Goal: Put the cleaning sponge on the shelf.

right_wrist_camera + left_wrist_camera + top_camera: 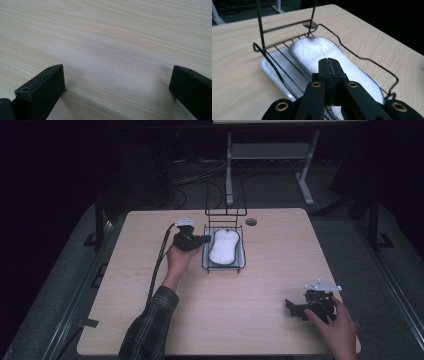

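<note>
Right hand-held gripper, jaws wide apart, rests on the near right of the pale wooden surface. Left hand-held gripper, jaws pressed together, hovers at the left edge of the black wire rack holding a white oblong fuzzy pad, far centre.

Dim room, grey floor, wooden table.

The bench is pale wood with fine grain lines. A black wire rack sits over a white tray and carries a white, fuzzy slipper. Both the left gripper and the right gripper are black. The sleeve is dark plaid.
</note>
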